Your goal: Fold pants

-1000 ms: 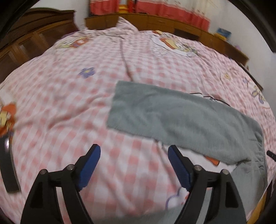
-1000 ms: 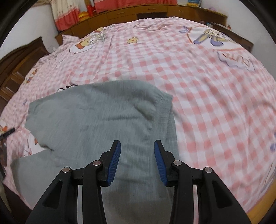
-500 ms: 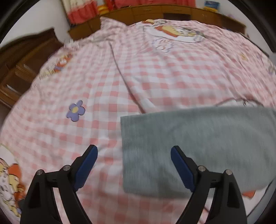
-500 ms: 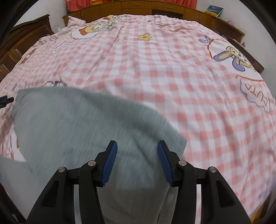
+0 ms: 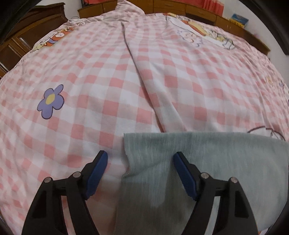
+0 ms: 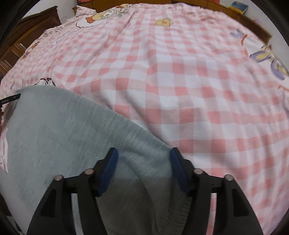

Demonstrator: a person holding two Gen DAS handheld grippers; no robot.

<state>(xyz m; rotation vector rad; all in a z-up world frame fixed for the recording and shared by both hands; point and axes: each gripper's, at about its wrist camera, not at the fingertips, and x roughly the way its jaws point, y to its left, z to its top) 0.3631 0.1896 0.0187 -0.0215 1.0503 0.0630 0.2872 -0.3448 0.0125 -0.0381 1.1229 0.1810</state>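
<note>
Both grippers have dropped closer to the bed since the earlier frames. The left gripper (image 5: 140,159) now straddles the hem edge of the grey pants (image 5: 207,162), its jaws having just narrowed yet still spread and clear of the cloth. The right gripper (image 6: 143,156) has just been opening; its spread jaws bracket the waistband corner of the pants (image 6: 72,135), with no pinch visible.

The pants lie flat on the pink checked bedsheet (image 5: 108,90), at 5 o'clock in the left view and 8 o'clock in the right.

Judged risks: a finger could pinch the loose sheet along with the pants, since the left gripper's left finger hangs over bare sheet just beside the hem. Closing on only the top layer would let the leg peel apart when lifted. The sheet ridge (image 5: 148,81) running toward 12 o'clock could snag a dragged fold.

Open sheet spreads widely from 10 to 2 o'clock; the wooden headboard (image 5: 171,7) and side cabinet (image 5: 27,41) sit well apart.
</note>
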